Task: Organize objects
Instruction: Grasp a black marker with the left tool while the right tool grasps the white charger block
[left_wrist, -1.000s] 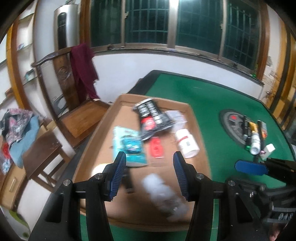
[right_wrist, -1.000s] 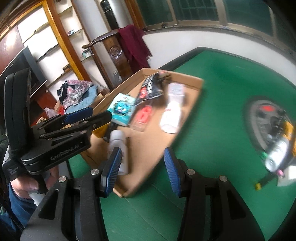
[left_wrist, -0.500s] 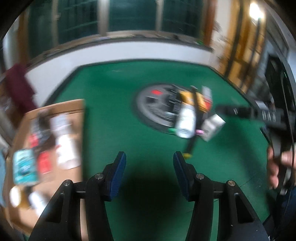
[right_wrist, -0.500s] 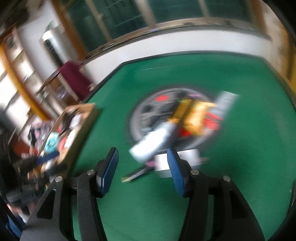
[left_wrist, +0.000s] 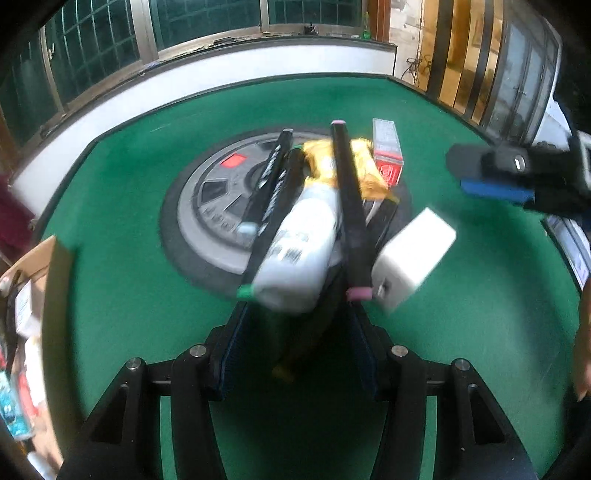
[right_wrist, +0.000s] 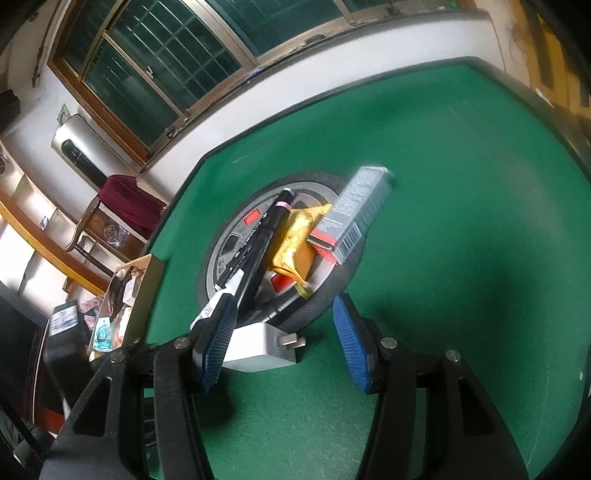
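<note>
Clutter lies heaped on a round grey disc (left_wrist: 207, 206) on the green surface (left_wrist: 122, 288). In the left wrist view, the left tool (left_wrist: 295, 350) hangs wide and empty just short of a white bottle (left_wrist: 299, 251) flanked by dark pens (left_wrist: 347, 206); a white block (left_wrist: 410, 254) sits to the right. Centring the bottle between the pads would likely avoid snagging the pens. In the right wrist view, the right tool (right_wrist: 284, 339) is wide and empty, the white block (right_wrist: 258, 347) beside its left pad. A cardboard tray (right_wrist: 136, 295) waits well apart.
</note>
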